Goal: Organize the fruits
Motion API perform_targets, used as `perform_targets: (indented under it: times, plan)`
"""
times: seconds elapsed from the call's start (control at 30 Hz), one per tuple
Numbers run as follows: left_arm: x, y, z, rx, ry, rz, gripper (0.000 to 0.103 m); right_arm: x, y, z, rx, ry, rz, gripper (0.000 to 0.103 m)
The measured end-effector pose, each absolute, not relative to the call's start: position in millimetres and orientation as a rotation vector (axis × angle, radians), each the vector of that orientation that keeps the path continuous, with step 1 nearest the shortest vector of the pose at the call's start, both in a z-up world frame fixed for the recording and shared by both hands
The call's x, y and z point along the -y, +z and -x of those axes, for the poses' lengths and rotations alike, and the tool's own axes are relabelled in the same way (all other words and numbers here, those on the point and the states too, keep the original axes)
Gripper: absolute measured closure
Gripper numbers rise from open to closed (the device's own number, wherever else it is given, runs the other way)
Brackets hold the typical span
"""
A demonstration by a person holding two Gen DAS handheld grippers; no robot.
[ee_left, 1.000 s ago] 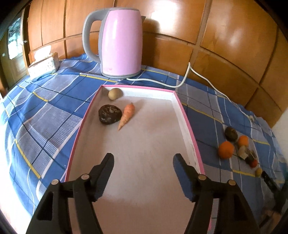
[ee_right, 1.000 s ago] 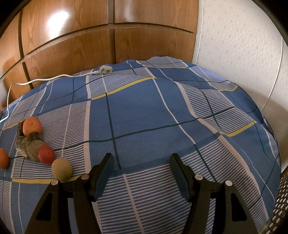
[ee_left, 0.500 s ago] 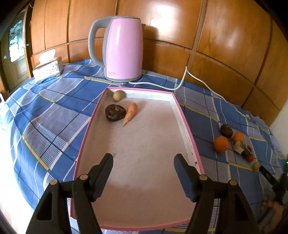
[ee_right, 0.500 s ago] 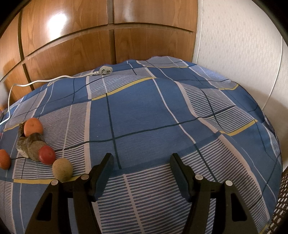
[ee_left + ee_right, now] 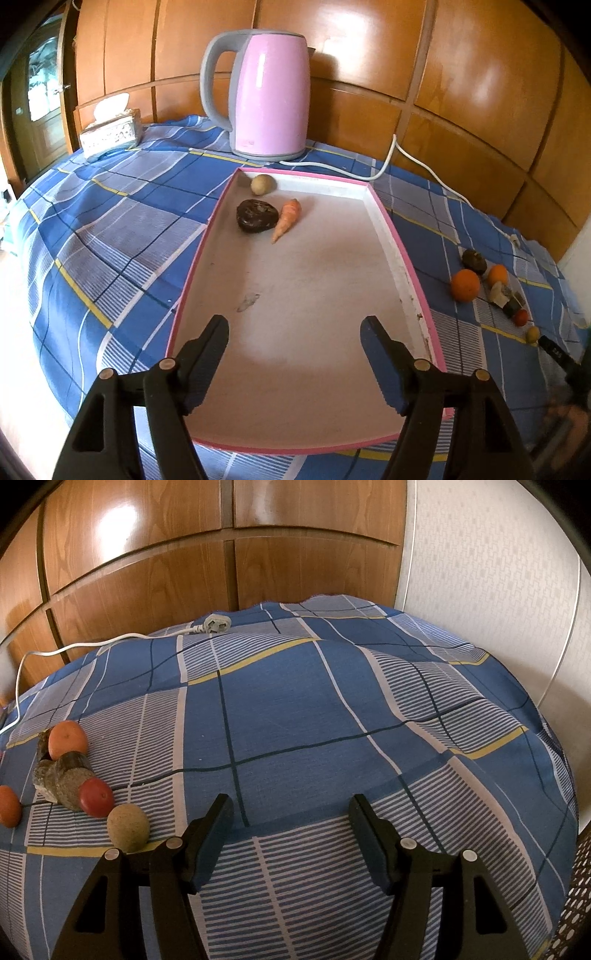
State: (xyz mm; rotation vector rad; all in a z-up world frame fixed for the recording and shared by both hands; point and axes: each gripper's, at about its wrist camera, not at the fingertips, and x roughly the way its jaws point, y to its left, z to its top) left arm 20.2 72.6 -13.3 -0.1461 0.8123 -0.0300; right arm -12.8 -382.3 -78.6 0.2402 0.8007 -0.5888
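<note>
Landmark: the pink-rimmed tray (image 5: 402,258) on the checked cloth (image 5: 280,716).

Left gripper (image 5: 295,332) hangs over the tray's near end, jaws spread and opening further, nothing between them. Likely it is empty because its load has been dropped off, or it is readying for the next pick; I can't say which.

Farther in, at the tray's far left corner: a dark lumpy piece (image 5: 256,216), a carrot (image 5: 287,219) just beside it with its tip towards the camera, and a pale round fruit (image 5: 263,184) against the far rim. Grouping them in one corner keeps the rest of the tray floor free for what is still to come.

Right of the tray, well apart on the cloth, sits the unsorted heap: a large orange (image 5: 465,285), a smaller orange (image 5: 497,275), a dark piece (image 5: 474,261), a small red fruit (image 5: 521,317), a tan ball (image 5: 127,827).

Right gripper (image 5: 291,814) is parked just right of that heap, jaws spread and empty, tan ball nearest its left finger. Judged: it is staged for the next pick.

Beyond the tray's far rim: pink kettle (image 5: 264,96), its cord (image 5: 417,162) trailing right.
</note>
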Motion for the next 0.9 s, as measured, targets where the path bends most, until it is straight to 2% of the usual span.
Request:
perform_targets:
  times: [0.5,0.6,0.77,0.9]
  plan:
    - [-66.9,-15.4,-16.4,-0.804,-0.043,0.132,0.029,382.4,-70.5,16.7,-0.861,-0.550,-0.263,0.038]
    - [-66.8,-16.1,-16.2,-0.807,-0.045,0.134,0.029,377.6,-63.3,17.3,-0.856,-0.516,-0.267,0.044]
    - [-67.4,-16.1,-16.6,-0.809,-0.044,0.143,0.029,360.6,-54.3,11.8,-0.860,-0.429,-0.228,0.061]
    - [-67.5,-15.3,-15.8,-0.804,-0.044,0.148,0.029,344.8,-39.1,5.1,-0.846,-0.342,-0.175,0.064]
